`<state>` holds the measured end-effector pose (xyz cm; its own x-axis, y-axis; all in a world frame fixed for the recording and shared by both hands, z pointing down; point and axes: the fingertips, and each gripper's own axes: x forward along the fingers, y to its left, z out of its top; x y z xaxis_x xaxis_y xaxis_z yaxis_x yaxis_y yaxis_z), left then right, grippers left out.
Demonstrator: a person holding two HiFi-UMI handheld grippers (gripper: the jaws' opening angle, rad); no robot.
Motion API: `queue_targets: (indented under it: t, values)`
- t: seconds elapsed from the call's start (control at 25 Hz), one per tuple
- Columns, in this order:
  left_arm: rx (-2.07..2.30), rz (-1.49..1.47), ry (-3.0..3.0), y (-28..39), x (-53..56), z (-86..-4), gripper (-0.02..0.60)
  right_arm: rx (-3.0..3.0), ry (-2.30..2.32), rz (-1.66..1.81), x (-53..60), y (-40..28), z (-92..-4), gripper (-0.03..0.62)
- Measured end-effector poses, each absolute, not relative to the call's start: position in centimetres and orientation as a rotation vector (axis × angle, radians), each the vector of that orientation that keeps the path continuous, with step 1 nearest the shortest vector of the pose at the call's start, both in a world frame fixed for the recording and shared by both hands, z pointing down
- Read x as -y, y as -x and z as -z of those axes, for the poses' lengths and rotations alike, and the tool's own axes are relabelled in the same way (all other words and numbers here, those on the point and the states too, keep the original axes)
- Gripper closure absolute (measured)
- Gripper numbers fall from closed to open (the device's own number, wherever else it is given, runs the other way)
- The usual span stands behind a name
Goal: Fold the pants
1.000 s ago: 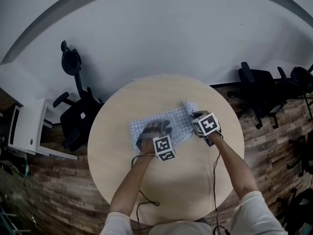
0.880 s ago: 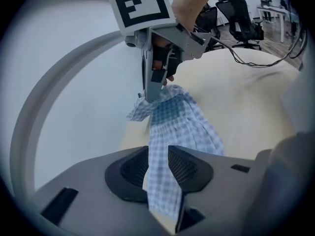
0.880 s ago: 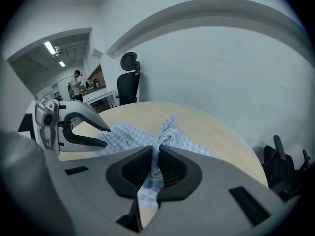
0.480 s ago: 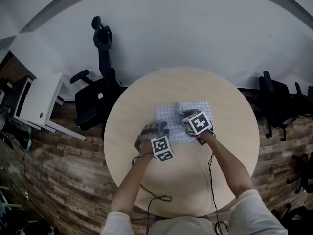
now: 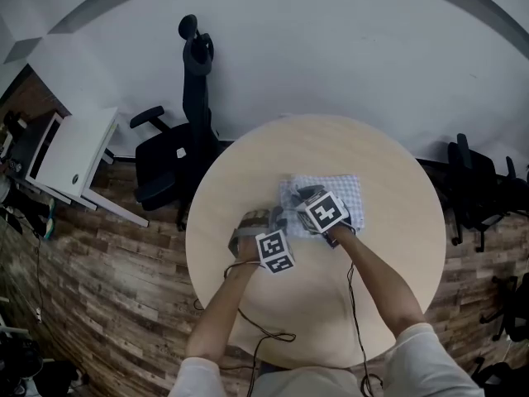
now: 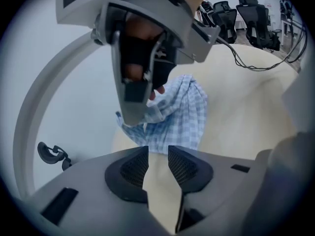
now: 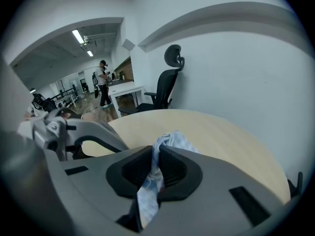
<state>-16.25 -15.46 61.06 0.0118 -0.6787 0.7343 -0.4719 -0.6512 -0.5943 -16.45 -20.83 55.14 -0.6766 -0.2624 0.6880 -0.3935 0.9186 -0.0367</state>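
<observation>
The pants [image 5: 345, 192], blue-and-white checked, lie bunched on the round worktop [image 5: 388, 271], a little right of its middle and nearer the far edge.

The right gripper [image 7: 156, 173] has its fingers clamped on a fold of the cloth, and a strip of it hangs down between them. In the head view this gripper and its marker cube cover the left part of the pants. The left gripper [image 6: 158, 163] sits just beside it, at the pants' near left corner. Its fingers are apart with only bare worktop between them, and the cloth begins just past their tips. From the left gripper view the right gripper blocks the upper part of the pants.

Thin cables [image 5: 266, 337] trail from both grippers across the near worktop. A black office chair [image 5: 175, 157] stands at the far left edge, close to the white wall, and a white cabinet [image 5: 70, 155] is further left on the wooden floor [image 5: 107, 288]. More black chairs [image 5: 478, 198] stand well apart on the right. In the right gripper view a person [image 7: 103, 82] stands far off in the room.
</observation>
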Motion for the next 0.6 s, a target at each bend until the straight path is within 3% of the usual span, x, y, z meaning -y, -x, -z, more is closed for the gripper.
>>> queue_targets:
  t: [0.16,0.2,0.24,0.36,0.6]
  values:
    - [-1.185,1.730,2.096,16.5,14.5,-61.8,0.436,2.249,-0.397,-0.294,18.2,16.8,-61.1,0.533]
    - [-1.170,1.747,2.096,16.8,14.0,-62.3,0.436,2.235,-0.360,-0.332,17.3,16.9,-62.3,0.508]
    - [-1.155,1.764,2.095,17.1,13.6,-62.9,0.436,2.225,-0.325,-0.368,16.4,17.0,-63.4,0.427]
    - [-1.142,1.788,2.102,17.7,12.6,-64.1,0.436,2.228,-0.284,-0.435,15.2,17.1,-65.2,0.374]
    - [-1.165,1.779,2.092,18.0,13.0,-64.0,0.436,2.357,-0.328,-0.418,17.2,17.1,-61.5,0.353]
